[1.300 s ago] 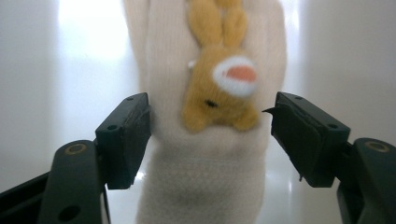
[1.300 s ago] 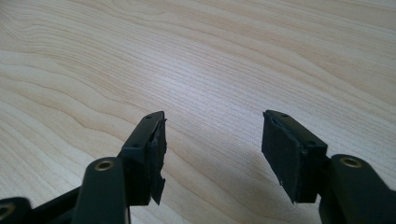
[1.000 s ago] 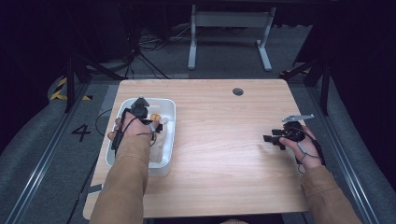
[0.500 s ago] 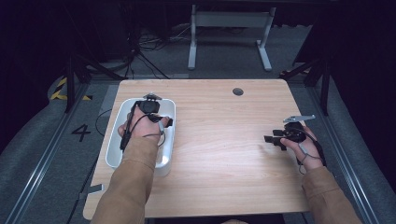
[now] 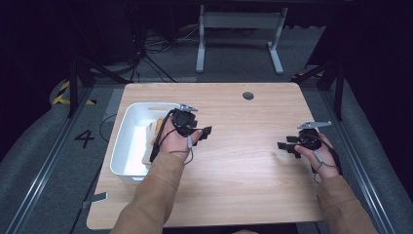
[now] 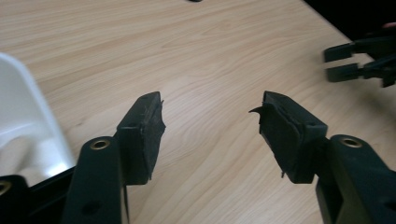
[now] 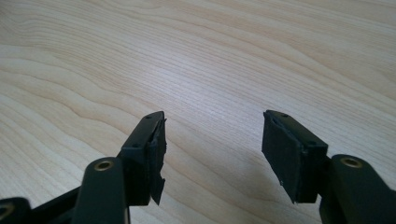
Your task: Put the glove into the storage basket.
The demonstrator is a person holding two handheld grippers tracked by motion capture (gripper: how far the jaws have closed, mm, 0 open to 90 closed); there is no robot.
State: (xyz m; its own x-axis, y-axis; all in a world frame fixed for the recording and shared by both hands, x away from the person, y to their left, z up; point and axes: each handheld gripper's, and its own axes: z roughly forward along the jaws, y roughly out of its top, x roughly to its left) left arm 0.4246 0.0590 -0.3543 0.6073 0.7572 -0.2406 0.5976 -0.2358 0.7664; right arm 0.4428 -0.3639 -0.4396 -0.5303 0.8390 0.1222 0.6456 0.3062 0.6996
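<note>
My left gripper (image 5: 204,131) hovers over the wooden table (image 5: 243,170), just right of a white bin (image 5: 122,141), pointing right. Its jaws have just been closing partway; they stand open in the left gripper view (image 6: 210,107) with only bare wood between them. The bin's rim (image 6: 23,107) shows at that view's left edge. Pale yellowish pieces (image 5: 157,129) lie in the bin, partly hidden by the hand. My right gripper (image 5: 285,145) rests at the table's right side, pointing left, and is open (image 7: 212,126) with nothing in it. It also appears far off in the left gripper view (image 6: 359,60).
A dark round grommet hole (image 5: 248,95) sits near the table's far edge. Beyond the table stand a grey desk frame (image 5: 238,39) and cables on the floor. A rail runs along the floor on each side.
My left hand has moved right, from above the bin to the table beside it. Its jaws look narrower than before. The right hand has stayed put.
</note>
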